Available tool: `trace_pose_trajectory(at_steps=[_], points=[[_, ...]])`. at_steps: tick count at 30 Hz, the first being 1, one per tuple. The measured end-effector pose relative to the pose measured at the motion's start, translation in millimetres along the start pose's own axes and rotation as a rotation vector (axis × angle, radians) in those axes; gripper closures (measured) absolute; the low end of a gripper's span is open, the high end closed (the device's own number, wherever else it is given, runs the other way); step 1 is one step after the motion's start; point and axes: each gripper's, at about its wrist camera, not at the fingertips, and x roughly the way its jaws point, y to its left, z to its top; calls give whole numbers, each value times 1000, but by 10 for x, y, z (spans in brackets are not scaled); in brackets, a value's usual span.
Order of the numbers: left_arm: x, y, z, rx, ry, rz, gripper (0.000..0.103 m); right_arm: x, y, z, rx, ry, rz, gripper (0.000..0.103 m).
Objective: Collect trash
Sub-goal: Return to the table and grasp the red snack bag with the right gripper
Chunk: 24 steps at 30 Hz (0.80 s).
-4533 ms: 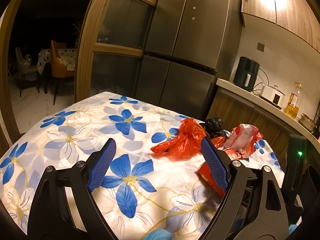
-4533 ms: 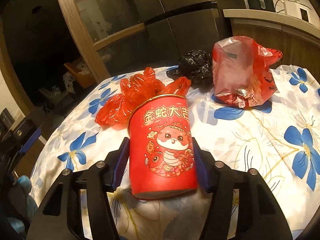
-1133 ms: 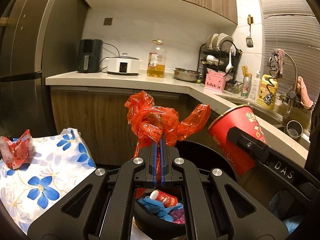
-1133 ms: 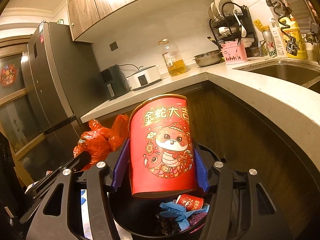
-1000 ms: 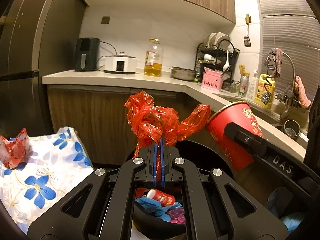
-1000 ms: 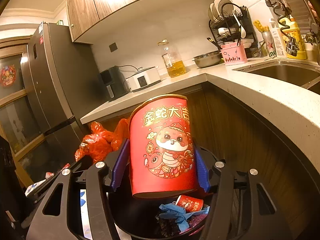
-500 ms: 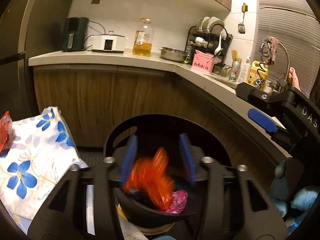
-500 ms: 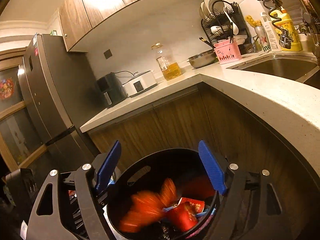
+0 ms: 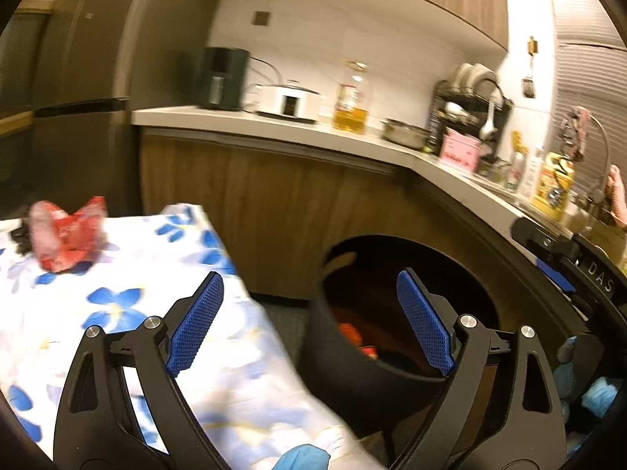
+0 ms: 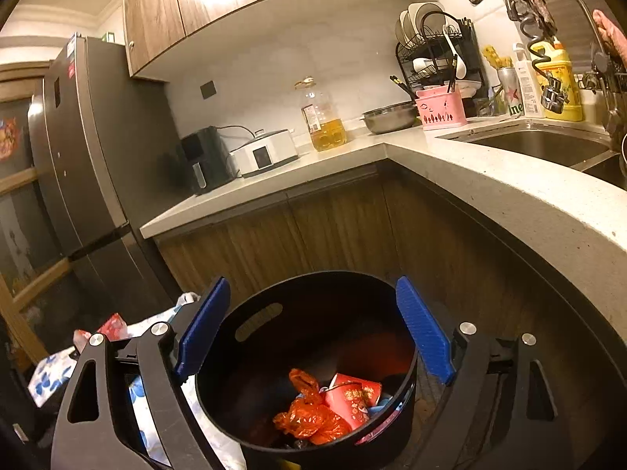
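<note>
A black trash bin (image 10: 274, 423) is seen directly below the right gripper (image 10: 313, 329), whose jaws are spread wide with nothing held. Inside the bin, an orange plastic bag (image 10: 309, 415) and a red paper cup (image 10: 350, 399) are lying. The left gripper (image 9: 309, 325) is likewise held open and unloaded, with a red bag (image 9: 66, 235) left on the floral tablecloth (image 9: 117, 313) ahead to its left.

Lower left of my left view: table (image 9: 129, 313) in its blue-flowered cloth, a red bag (image 9: 66, 235) lying on it at the far left, something black just behind. The bin (image 10: 250, 423) stands on the floor beside the table's edge. Counter (image 10: 352, 156) across the upper right carries oil bottle (image 10: 323, 117), cooker (image 10: 266, 152) and bowl (image 10: 388, 117).
</note>
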Motion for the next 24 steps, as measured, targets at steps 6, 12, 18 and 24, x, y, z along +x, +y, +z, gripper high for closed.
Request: trace_pose_trajectory(at_steps=[6,12,18,24], points=[[-305,309,-23,4,-51,111,15,-56,234,-89,-40,-11,9,19],[-608,769,-43,-15,-83,218,15,-20,662,-236,-80,8,87,19],[-893,1364,-112,-31,-98,350,15,141,1300,-433,-130,42,184,19],[-1147,1954,-78,-74,-130,456,15,439,2151,-693,-206,93,306,19]])
